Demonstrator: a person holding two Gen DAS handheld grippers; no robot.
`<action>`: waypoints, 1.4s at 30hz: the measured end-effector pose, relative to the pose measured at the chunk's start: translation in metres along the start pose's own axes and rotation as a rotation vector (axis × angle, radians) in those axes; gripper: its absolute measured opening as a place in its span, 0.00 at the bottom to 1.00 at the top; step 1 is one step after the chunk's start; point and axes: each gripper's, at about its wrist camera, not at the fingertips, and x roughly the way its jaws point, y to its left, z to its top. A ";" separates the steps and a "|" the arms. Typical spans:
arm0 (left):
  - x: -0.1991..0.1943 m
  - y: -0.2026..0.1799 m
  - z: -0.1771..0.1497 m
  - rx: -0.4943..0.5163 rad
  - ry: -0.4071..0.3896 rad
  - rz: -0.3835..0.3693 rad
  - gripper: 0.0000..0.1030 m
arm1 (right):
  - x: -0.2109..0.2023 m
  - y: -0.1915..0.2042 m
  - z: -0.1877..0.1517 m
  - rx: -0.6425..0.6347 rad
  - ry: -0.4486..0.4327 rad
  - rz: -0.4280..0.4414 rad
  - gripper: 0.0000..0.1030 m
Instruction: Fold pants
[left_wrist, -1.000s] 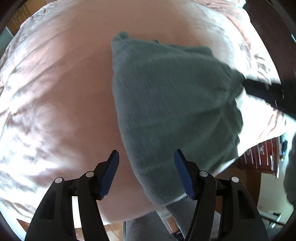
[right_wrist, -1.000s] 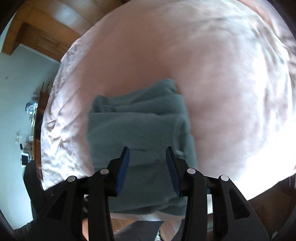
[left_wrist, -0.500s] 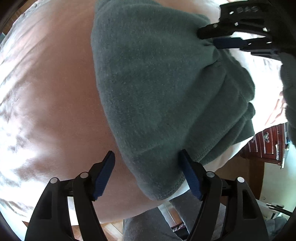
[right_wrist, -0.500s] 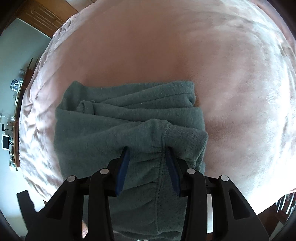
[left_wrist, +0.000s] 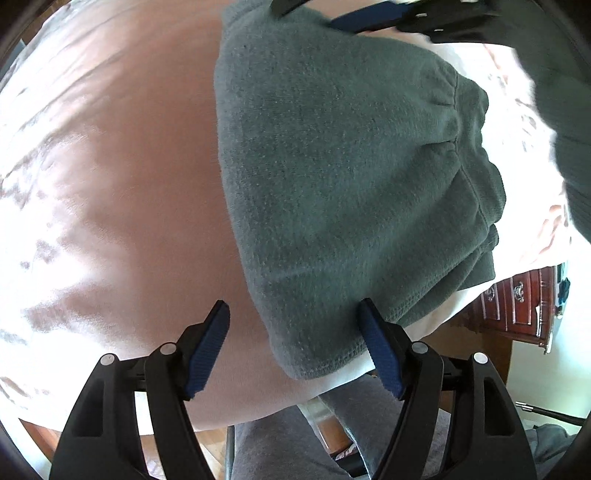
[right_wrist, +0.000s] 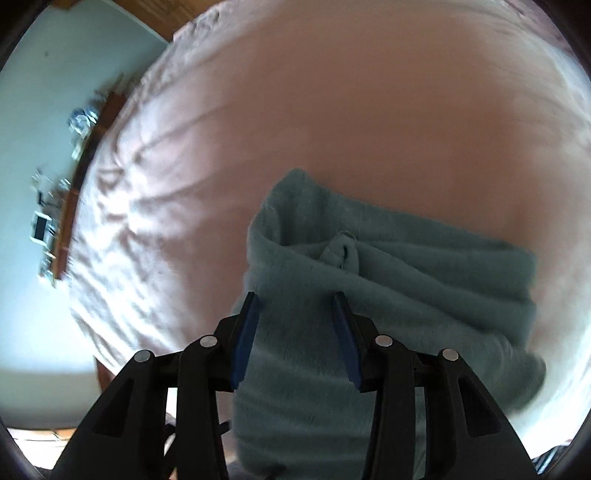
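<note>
While the pants (left_wrist: 354, 177) stretch toward twelve o'clock, the spread left gripper (left_wrist: 295, 347) straddles their near corner; the right gripper (right_wrist: 295, 343) hovers parted, empty.

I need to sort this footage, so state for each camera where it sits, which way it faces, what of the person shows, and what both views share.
Left wrist: on the left gripper, looking steeply down at the folded green pants on the pink bedcover; grey-clad legs show below, the right gripper at top.
Right wrist: on the right gripper, looking down at the pants; no body shows.
Shared: pants and bedcover.
</note>
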 end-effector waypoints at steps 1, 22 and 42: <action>-0.002 0.002 0.001 -0.007 -0.004 0.001 0.70 | 0.008 0.001 0.001 -0.003 0.010 -0.009 0.42; -0.023 -0.003 0.006 -0.010 -0.046 0.042 0.69 | -0.045 -0.025 -0.062 -0.006 -0.046 -0.001 0.42; 0.000 -0.047 -0.014 0.012 -0.038 0.142 0.69 | -0.043 -0.093 -0.191 -0.002 0.042 -0.139 0.42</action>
